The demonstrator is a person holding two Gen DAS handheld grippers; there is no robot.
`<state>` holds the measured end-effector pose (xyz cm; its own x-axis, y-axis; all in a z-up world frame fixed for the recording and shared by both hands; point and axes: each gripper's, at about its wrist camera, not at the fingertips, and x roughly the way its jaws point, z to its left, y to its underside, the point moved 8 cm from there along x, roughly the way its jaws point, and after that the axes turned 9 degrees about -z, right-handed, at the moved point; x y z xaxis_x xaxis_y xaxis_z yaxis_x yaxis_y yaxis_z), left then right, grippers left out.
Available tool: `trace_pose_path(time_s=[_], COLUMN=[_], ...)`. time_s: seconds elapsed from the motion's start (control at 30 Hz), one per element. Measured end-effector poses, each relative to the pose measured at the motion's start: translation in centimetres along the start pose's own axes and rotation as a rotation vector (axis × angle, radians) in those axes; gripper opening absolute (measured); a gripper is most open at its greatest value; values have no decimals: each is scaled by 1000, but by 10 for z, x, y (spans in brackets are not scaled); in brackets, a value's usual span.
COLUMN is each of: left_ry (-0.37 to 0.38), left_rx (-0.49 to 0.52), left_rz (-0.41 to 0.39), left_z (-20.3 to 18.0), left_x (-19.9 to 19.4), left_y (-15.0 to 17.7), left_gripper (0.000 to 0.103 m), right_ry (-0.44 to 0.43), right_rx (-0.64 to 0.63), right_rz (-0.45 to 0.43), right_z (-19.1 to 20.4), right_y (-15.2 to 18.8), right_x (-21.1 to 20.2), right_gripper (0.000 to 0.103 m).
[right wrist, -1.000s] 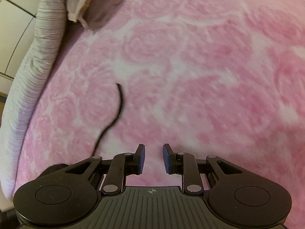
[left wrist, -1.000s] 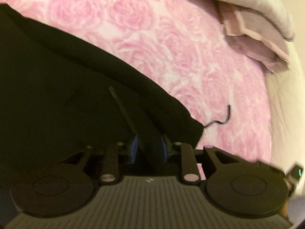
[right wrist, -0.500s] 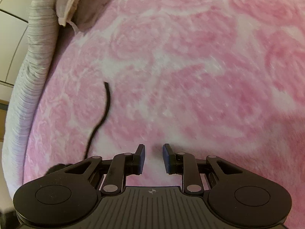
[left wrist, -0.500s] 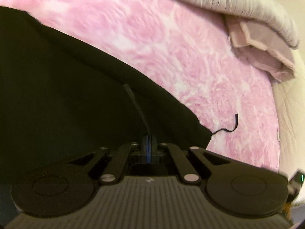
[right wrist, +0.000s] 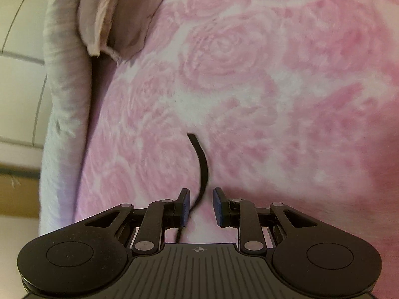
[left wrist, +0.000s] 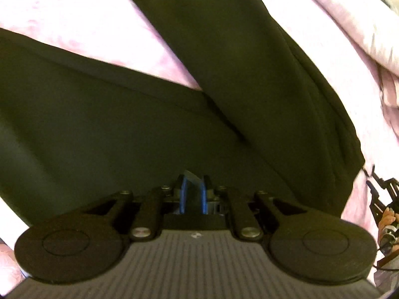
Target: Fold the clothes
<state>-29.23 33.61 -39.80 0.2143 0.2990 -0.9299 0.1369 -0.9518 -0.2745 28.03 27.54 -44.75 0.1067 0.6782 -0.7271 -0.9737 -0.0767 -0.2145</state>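
My left hand-held gripper (left wrist: 193, 186) is pinching a fold of the black garment (left wrist: 149, 124) between its blue pads, with the dark cloth spreading across the pink rose-patterned blanket (left wrist: 74, 25). My right hand-held gripper (right wrist: 200, 201) is hovering with its jaws apart over the blanket (right wrist: 274, 99), and the garment's black drawstring (right wrist: 200, 159) is running between the pads, unclamped. A grey pillow (right wrist: 112, 17) is lying at the bed's edge.
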Motion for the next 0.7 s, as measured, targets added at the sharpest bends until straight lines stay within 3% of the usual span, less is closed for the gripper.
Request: trace_pose_path(time_s=[0.1, 0.13, 0.27, 0.4, 0.57, 0.7], left_ry=[-10, -14, -21, -8, 15, 47], left_rx=[-13, -17, -27, -31, -33, -46], left_rz=[-38, -51, -87, -80, -62, -42], left_z=[13, 18, 39, 53, 67, 79], left_x=[-6, -8, -18, -25, -31, -32], left_y=[-14, -18, -30, -31, -29, -33], left_gripper=[7, 7, 7, 7, 7, 7], right_ry=[18, 41, 75, 86, -2, -210], right_rx=[13, -19, -151, -283, -449, -665], right_rz=[-21, -27, -69, -173, -243, -136], right_z=[1, 2, 10, 23, 66, 133], right_y=[-3, -3, 2, 13, 55, 146], right_x=[15, 19, 4, -49, -138, -184], right_gripper=[21, 1, 0, 0, 0, 0])
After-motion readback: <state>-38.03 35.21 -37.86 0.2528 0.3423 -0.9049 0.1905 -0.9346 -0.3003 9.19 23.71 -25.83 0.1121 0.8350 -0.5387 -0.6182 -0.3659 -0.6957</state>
